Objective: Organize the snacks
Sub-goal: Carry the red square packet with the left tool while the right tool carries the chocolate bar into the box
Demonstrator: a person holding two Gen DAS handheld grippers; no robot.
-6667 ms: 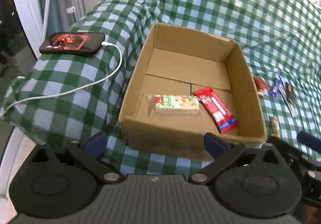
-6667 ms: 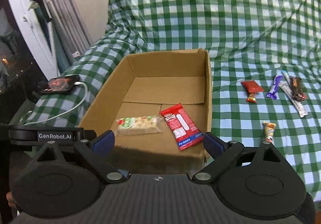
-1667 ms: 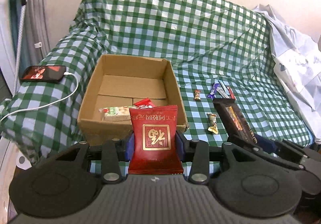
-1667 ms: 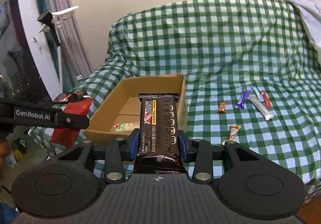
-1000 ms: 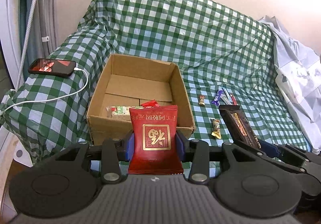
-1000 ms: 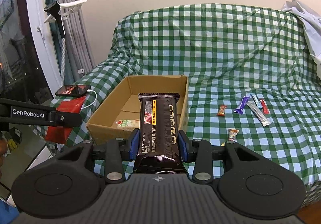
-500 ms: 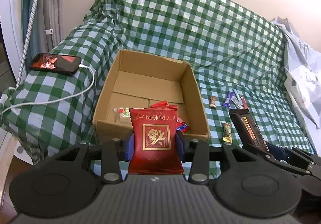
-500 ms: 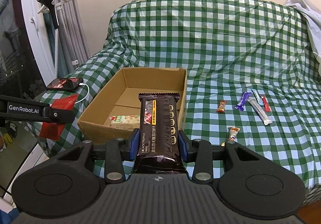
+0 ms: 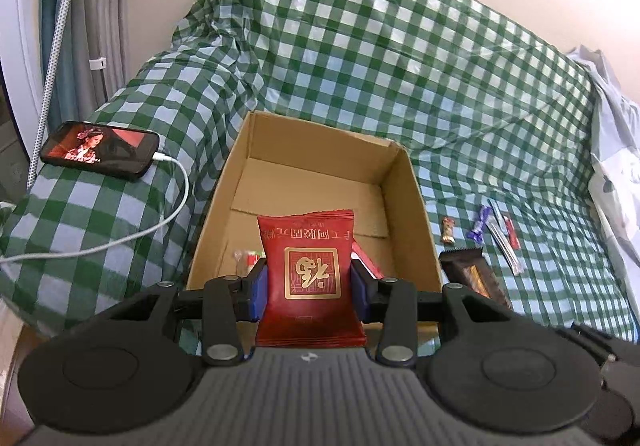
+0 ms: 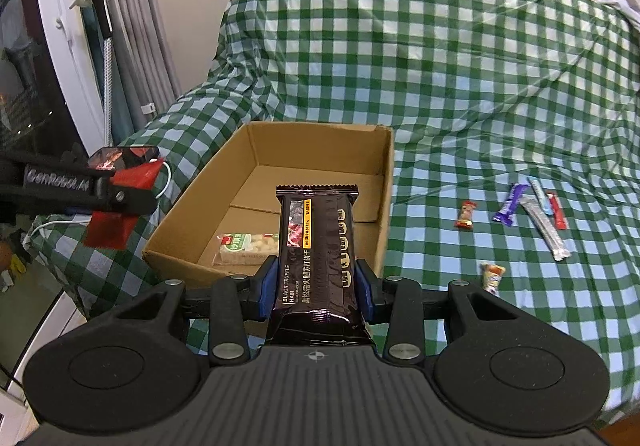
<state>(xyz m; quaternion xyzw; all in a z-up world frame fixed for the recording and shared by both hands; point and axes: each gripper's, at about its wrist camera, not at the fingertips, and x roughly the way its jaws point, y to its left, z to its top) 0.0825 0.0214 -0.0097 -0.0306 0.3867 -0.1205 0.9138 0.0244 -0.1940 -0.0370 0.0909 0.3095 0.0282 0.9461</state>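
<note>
Left gripper (image 9: 307,283) clamped red pouch (image 9: 308,270); right gripper (image 10: 316,288) clamped black bar (image 10: 316,246). Box (image 10: 386,206) lay centre frame. Risk: early release could drop either snack short of near wall.

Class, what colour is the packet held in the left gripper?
Red with gold print: the packet, clearest in the left wrist view.

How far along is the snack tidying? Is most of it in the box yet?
Not yet. Only two snacks lie in the brown cardboard box: a green-and-white packet and a red wrapper. The left gripper is shut on a red square pouch, the right gripper on a black cracker pack. About six small wrapped sweets wait on the green checked cover.
</note>
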